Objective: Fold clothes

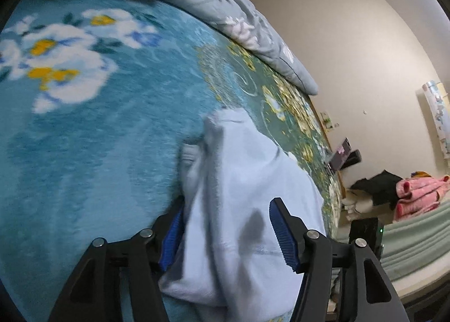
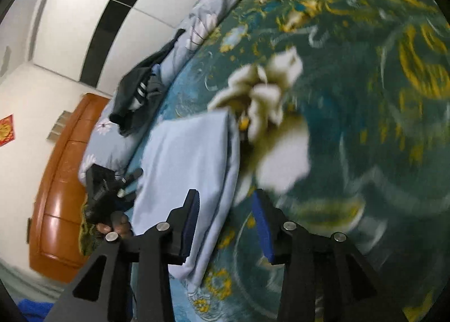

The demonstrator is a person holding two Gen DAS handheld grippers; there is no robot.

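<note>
Two grippers work one pale blue garment (image 1: 247,209) on a teal flowered blanket (image 1: 84,153) that covers the bed. On the left side, the left gripper (image 1: 225,237) stands with its jaws apart, and a bunched, crumpled part of the garment rises between them; the cloth brushes the left blue pad, while the right pad stands clear of it with a shadow on the fabric beside it, so nothing is pinched there. From that gripper the garment runs straight ahead, away from the fingers, its long axis roughly in line with them. Moving right, the other camera shows the garment (image 2: 191,170) as a flat folded strip, again stretching away from the camera, with the left gripper (image 2: 112,189) visible at its far left edge. The right gripper (image 2: 227,223) also has its jaws apart: its left finger lies over the strip's near right part, its right finger over bare blanket (image 2: 365,153), so the strip's right-hand edge falls in the gap, unclamped. Judging from this, each gripper sits at its own side of the cloth, equally near, and the next fold probably turns on the strip's length running away from both. A dark garment (image 2: 137,96) lies well beyond, on a grey quilt (image 2: 197,23).
</note>
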